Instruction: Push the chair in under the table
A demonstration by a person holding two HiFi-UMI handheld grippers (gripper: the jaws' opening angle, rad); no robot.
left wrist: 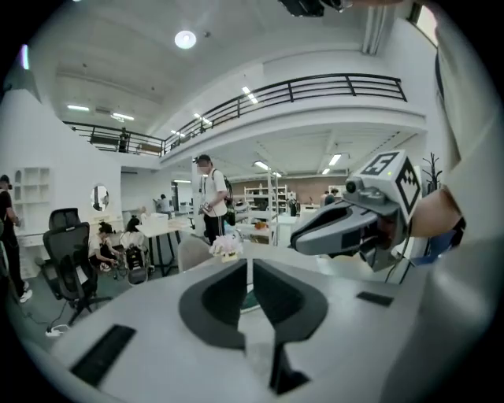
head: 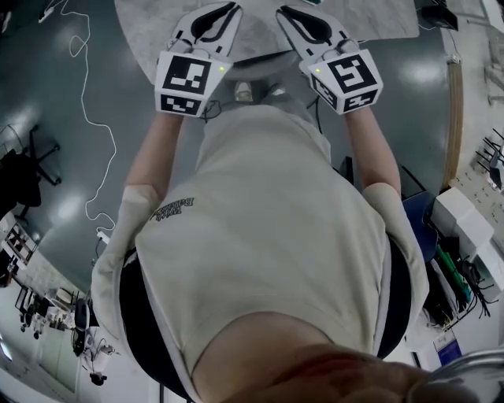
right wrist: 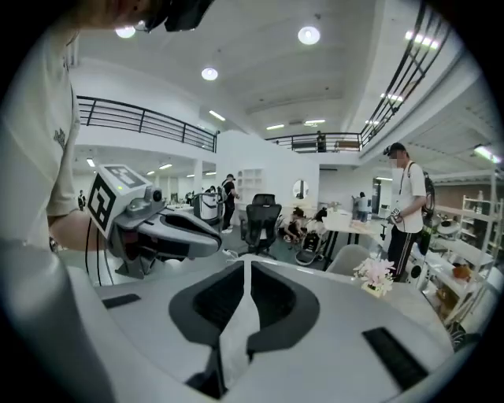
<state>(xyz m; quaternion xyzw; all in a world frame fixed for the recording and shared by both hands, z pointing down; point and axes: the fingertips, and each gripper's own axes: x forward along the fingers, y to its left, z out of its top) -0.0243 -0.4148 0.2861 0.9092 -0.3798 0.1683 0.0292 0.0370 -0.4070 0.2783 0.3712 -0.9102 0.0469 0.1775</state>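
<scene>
Open-plan hall with a glossy dark grey floor, white walls and a black-railed upper gallery.

Head view, left to right: a thin white cable trails over the floor at left. The wearer's pale beige T-shirt fills the centre. At top centre the left gripper and the right gripper are held side by side, near each other but apart. Behind them lies a pale grey round-edged surface; what it is cannot be told.

Left gripper view: a black mesh office chair stands at left. The task item, a pale grey chair with a rounded back, is left of centre, just beside a small bunch of pink flowers on the white tabletop. Only the chair's back shows; how far the seat sits under the tabletop cannot be told. The left fingers are pressed together, with nothing between them.

Right gripper view: the same pale grey chair appears right of centre, by the flowers, well apart from both grippers. The right fingers are pressed together and empty.
</scene>
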